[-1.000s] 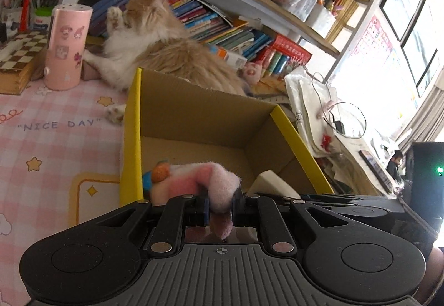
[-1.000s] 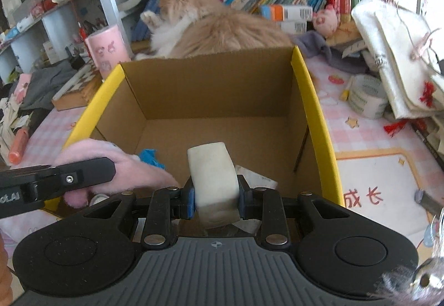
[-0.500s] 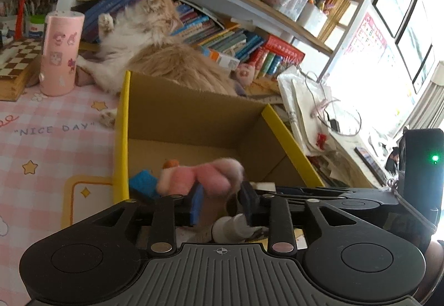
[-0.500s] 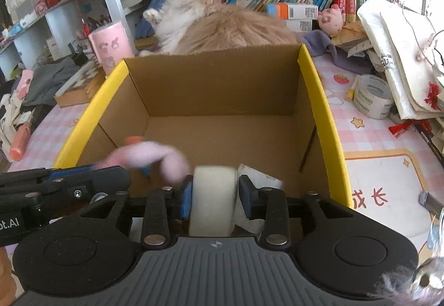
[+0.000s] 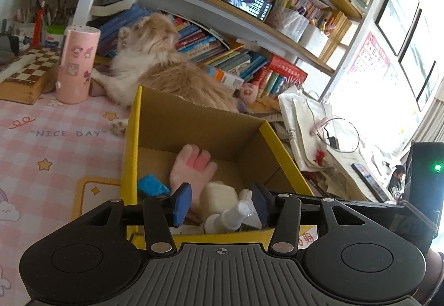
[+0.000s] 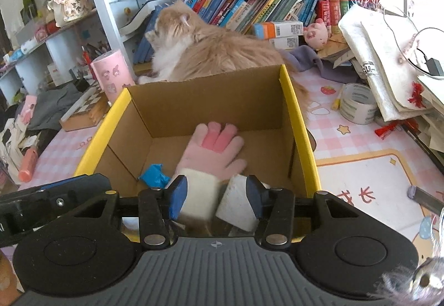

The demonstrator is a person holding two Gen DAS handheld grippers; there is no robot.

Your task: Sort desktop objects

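A cardboard box with yellow flaps (image 5: pixel 130 145) (image 6: pixel 288 100) stands on the pink checked desk. Inside it lie a pink glove (image 5: pixel 194 164) (image 6: pixel 216 148), a white foam block (image 5: pixel 219 195) (image 6: pixel 236 203), a blue crumpled item (image 5: pixel 151 186) (image 6: pixel 154 178) and a small white bottle (image 5: pixel 230 214). My left gripper (image 5: pixel 220 204) is open and empty above the box's near edge. My right gripper (image 6: pixel 215 195) is open beside it, with the white block loose between its fingers.
A fluffy orange cat (image 5: pixel 155 64) (image 6: pixel 211 48) lies behind the box against shelved books. A pink cylinder (image 5: pixel 76 64) and a chessboard box (image 5: pixel 27 75) stand at left. A tape roll (image 6: pixel 356 103) and stacked papers (image 6: pixel 388 56) sit at right.
Both grippers opened. The left let go of the pink glove, which dropped into the box. The right let go of the white block, which now rests low in the box.
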